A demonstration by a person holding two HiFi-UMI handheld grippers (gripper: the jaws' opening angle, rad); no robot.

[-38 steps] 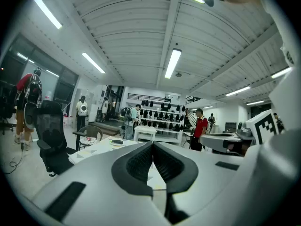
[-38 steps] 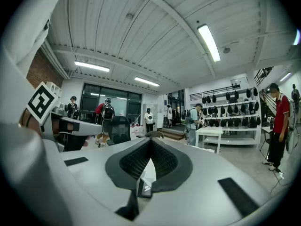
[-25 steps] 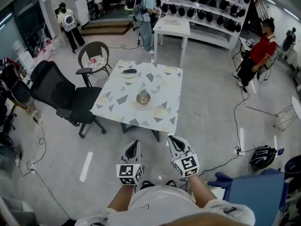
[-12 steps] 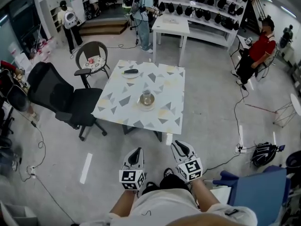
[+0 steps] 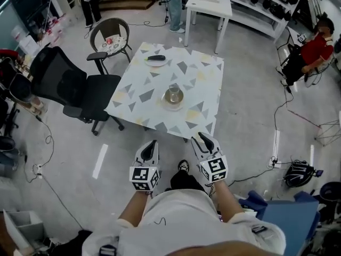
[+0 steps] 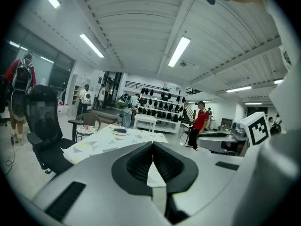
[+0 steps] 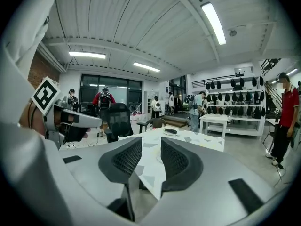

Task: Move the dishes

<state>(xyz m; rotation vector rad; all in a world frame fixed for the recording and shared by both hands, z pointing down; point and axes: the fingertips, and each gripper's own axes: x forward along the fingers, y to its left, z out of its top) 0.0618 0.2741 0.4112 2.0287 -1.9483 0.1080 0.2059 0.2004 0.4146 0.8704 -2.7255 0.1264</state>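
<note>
Left gripper (image 5: 152,143): jaws together, nothing held. Right gripper (image 5: 201,136): jaws have just been opening and now stand at a narrow gap with nothing between them. Only the right gripper view shows that gap plainly.

Both grippers are closer to the table (image 5: 139,92) than a second ago. Its near edge lies just ahead of them, with bare floor between.

Only the head view shows both dishes. The near dish (image 5: 173,96) sits mid-table with a small vessel on it. The far dish (image 5: 155,59), bearing a dark object, is by the far edge.

An office chair (image 5: 69,87) crowds the table's left side; the right side is open floor.
</note>
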